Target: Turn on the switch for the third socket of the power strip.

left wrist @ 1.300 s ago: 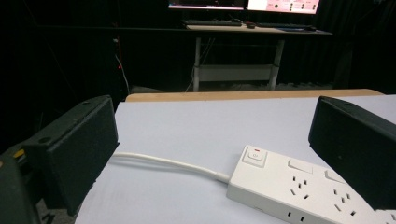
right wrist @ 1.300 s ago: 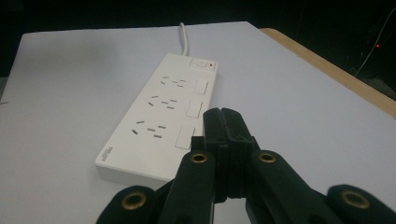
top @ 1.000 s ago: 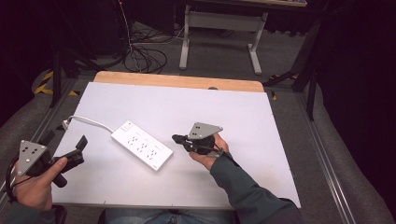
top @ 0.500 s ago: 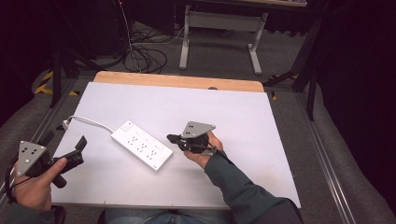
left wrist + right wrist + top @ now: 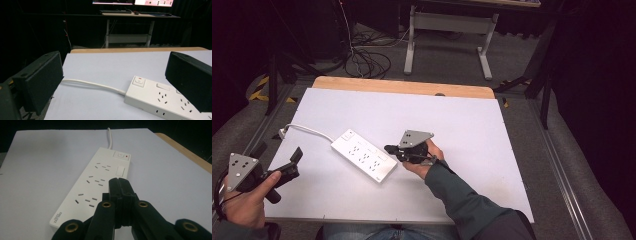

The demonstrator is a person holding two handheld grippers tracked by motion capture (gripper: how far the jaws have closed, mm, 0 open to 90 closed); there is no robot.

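A white power strip (image 5: 363, 155) lies flat on the white table (image 5: 472, 130), its cord (image 5: 307, 130) running off to the left edge. My right gripper (image 5: 388, 148) is shut with nothing in it, its tip at the strip's near right end. In the right gripper view the closed jaws (image 5: 118, 181) point over the strip (image 5: 97, 180) toward its switch (image 5: 120, 155). My left gripper (image 5: 278, 152) is held open near the table's front left corner. In the left gripper view its jaws (image 5: 113, 72) stand wide apart, with the strip (image 5: 155, 97) and cord (image 5: 92, 84) ahead.
A wooden edge (image 5: 402, 86) borders the table's far side. Beyond it stand a metal desk frame (image 5: 447, 35) and loose cables (image 5: 367, 60) on the floor. The table's right half is bare white surface.
My right gripper has moved left, bringing its closed tip up to the power strip's end. The left gripper and the strip have stayed where they were.
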